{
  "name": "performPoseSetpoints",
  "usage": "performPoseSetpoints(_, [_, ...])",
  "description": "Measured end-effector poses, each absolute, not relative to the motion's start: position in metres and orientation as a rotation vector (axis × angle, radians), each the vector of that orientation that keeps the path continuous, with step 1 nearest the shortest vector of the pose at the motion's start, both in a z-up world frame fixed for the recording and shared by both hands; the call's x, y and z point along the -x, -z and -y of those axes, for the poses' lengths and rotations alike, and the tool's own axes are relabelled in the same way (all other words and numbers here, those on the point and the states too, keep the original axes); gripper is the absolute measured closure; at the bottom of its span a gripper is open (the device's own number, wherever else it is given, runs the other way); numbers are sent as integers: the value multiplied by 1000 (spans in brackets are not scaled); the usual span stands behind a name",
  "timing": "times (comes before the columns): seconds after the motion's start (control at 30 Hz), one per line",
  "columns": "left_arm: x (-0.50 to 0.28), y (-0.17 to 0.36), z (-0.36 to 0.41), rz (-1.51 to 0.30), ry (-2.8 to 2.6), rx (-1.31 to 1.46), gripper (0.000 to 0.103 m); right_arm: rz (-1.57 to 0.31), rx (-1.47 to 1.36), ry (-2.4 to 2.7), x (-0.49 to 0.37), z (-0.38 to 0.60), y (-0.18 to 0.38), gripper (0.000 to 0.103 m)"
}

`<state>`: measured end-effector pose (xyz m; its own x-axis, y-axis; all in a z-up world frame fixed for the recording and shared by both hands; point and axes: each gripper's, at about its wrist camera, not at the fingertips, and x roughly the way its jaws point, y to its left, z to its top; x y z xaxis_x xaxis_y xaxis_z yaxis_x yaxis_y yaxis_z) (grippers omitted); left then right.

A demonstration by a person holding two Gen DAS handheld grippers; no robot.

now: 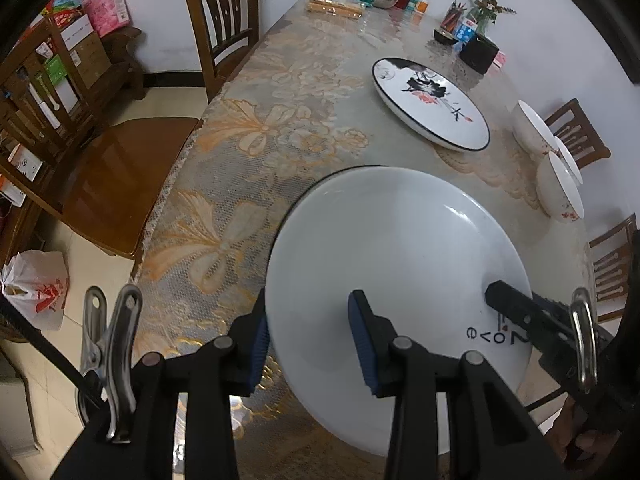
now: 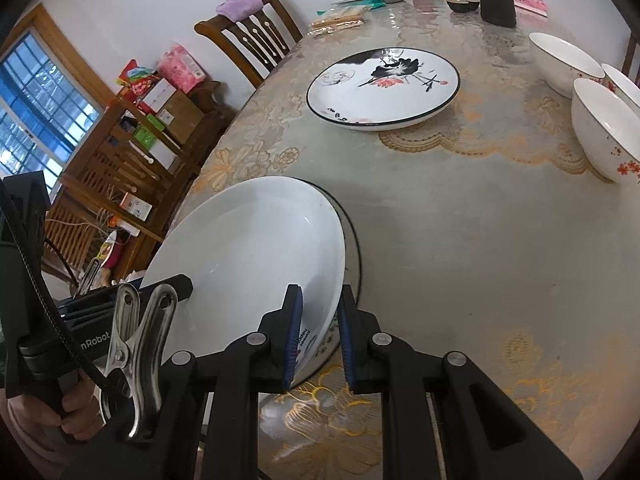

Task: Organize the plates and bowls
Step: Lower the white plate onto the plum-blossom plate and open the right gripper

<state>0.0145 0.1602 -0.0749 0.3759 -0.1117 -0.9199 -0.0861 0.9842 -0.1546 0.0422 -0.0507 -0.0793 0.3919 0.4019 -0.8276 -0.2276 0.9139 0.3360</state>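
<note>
White plate (image 1: 392, 264) held tilted above near end of counter (image 1: 248, 168), bowl side facing up and toward the left, one rim edge raised. A second, black-rimmed plate (image 2: 354, 240) sat directly under it. Left claw (image 1: 312, 340) clamped on plate's left rim, part-closed. Right claw (image 2: 318, 340) pinched narrow on both rims at opposite side. Flower-painted plate (image 1: 432, 100) lay flat farther along counter. Three bowls (image 2: 600, 128) clustered at right.

Two stacked white plates (image 2: 248, 256) held tilted above table edge; flower-painted, black-rimmed plate (image 2: 383, 89) flat at mid-table; three white, red-flowered bowls (image 2: 606, 130) clustered upright beyond.
</note>
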Motion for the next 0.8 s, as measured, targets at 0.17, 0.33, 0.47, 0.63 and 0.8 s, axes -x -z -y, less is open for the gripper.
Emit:
performPoseSetpoints(0.17, [-20,80,-165,-1200,39,167,64,-1106,-189,-372,-45,44,84,84])
performPoseSetpoints(0.33, [-24,89,-162,-1216,59,145,64,-1119,-199,-337,-45,43,91,84])
performPoseSetpoints(0.47, [-23,90,-157,-1200,65,86,64,-1105,-193,-326,-44,44,91,84])
performPoseSetpoints(0.63, [-24,91,-154,-1189,63,46,64,-1090,-192,-317,-44,44,91,84])
performPoseSetpoints(0.8, [-25,92,-154,-1187,59,39,64,-1080,-203,-316,-43,44,91,84])
